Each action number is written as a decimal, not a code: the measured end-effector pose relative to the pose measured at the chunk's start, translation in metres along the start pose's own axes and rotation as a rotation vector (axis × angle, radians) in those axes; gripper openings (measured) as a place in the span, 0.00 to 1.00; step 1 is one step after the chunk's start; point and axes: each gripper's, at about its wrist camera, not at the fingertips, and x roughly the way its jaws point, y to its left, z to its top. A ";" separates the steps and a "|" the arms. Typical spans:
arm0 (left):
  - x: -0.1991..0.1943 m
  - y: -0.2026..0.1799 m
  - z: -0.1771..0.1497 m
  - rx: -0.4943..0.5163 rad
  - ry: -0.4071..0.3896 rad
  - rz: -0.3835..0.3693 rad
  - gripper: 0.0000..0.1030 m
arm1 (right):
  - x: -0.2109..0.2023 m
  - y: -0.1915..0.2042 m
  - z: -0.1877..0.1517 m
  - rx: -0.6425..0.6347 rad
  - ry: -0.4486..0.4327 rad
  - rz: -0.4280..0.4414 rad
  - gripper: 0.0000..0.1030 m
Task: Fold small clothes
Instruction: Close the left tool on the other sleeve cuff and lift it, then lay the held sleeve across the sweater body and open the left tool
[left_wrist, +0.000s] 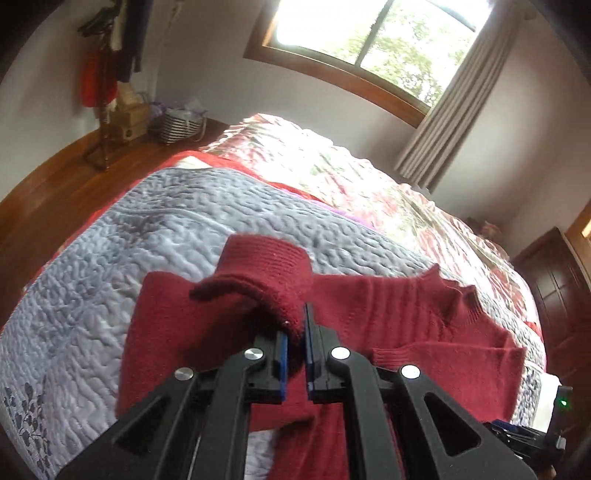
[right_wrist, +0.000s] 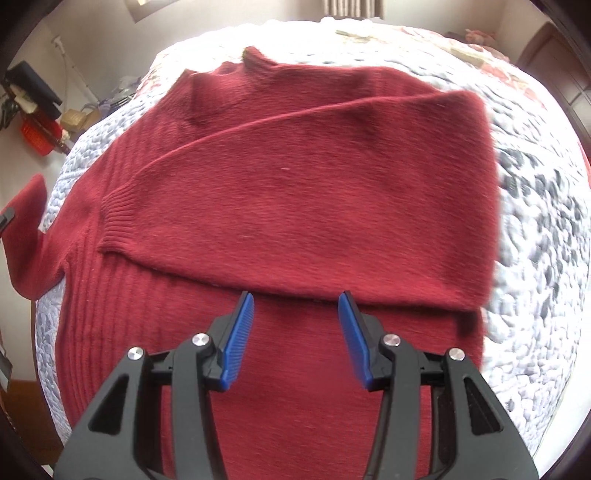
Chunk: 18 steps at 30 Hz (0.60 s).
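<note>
L gripper (left_wrist: 295, 332): pads nearly together, clamped on a ribbed sleeve cuff (left_wrist: 266, 266), which was lifted off the bed.
R gripper (right_wrist: 295, 325): jaws wide apart, nothing held, poised over the sweater body.
Sweater (right_wrist: 295, 184): dark red knit, spread on a grey quilt (left_wrist: 110, 258); one sleeve was laid across the chest, collar at 12 o'clock.
Room: window (left_wrist: 369, 37) at 12 o'clock in L view, curtain (left_wrist: 450, 107) at 2, wood floor (left_wrist: 55, 184) at 9.
</note>
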 end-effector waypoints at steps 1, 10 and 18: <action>0.005 -0.017 -0.003 0.021 0.009 -0.025 0.06 | -0.001 -0.006 -0.001 0.011 -0.001 0.000 0.46; 0.031 -0.136 -0.044 0.169 0.073 -0.188 0.06 | -0.009 -0.054 -0.015 0.075 -0.010 0.009 0.46; 0.077 -0.207 -0.101 0.359 0.240 -0.264 0.08 | -0.009 -0.076 -0.023 0.100 0.004 0.026 0.46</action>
